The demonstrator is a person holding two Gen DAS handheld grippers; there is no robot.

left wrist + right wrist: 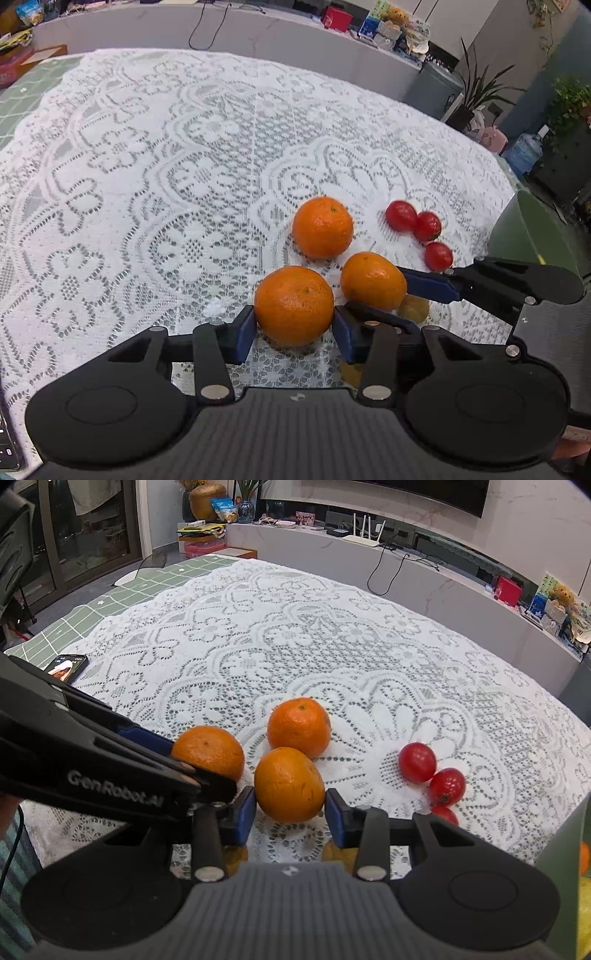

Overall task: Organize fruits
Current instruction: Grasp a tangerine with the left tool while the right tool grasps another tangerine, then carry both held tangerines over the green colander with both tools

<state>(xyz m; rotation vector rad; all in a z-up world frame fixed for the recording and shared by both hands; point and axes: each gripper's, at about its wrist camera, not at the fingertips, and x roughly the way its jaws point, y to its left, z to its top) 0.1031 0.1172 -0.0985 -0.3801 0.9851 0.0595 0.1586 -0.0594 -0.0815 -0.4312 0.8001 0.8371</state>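
On the table (155, 155), spread with a white lace cloth (332, 657), three oranges sat close together with three cherry tomatoes (417, 762) to their right.

The left gripper (294, 326) pointed steeply down at the nearest orange on its side, the left orange (293, 304). Its blue fingers (243, 334) stood on either side of the fruit, the pads right up against the peel, and the orange rested on the cloth.

The right gripper (290, 810) did likewise with the middle orange (289, 784): narrowly spread fingers (336, 818) flanked the fruit, the left pad touching or nearly so, the right with a sliver of gap (whether it truly pressed I could not tell). That orange also sat on the cloth.

The far orange (299, 727) lay just behind the other two, untouched, close to the middle orange. In the left wrist view the right gripper's finger reached in from the right edge against the middle orange (373, 280).

A phone (66, 666) with a lit screen lay at the left edge of the table, and a green container (532, 236) stood at the right edge beyond the tomatoes.
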